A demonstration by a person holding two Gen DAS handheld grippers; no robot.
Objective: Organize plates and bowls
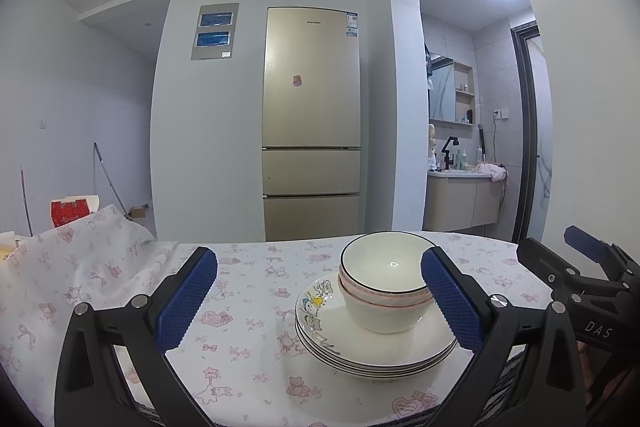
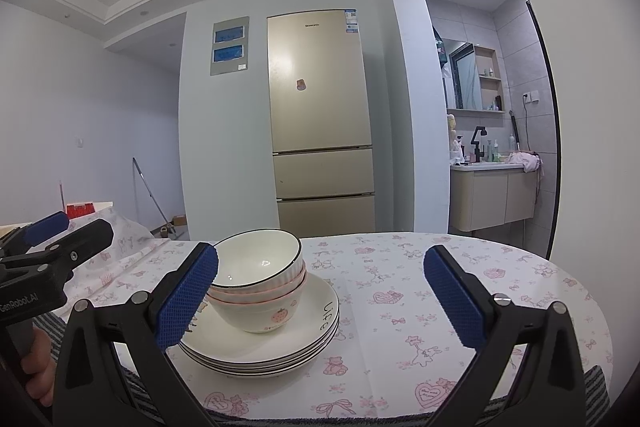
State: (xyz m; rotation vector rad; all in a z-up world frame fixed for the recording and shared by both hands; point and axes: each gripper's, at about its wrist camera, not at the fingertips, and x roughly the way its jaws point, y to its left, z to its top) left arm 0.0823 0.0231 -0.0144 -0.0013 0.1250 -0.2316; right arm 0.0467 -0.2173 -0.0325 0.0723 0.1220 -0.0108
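Your left gripper [image 1: 319, 301] has its fingers spread wide and holds nothing; the bare patterned tabletop [image 1: 248, 307] shows between them. The stack of plates [image 1: 372, 355] lies toward the right finger [image 1: 452, 303], whose blue pad covers the right side of the nested bowls [image 1: 384, 287] standing on the plates. Whether that pad touches the bowls you cannot tell. Further right, your right gripper [image 2: 321, 297] is also wide apart and empty: plates and bowls sit at its left finger [image 2: 188, 301], partly hidden behind it, and only cloth lies between the fingers.
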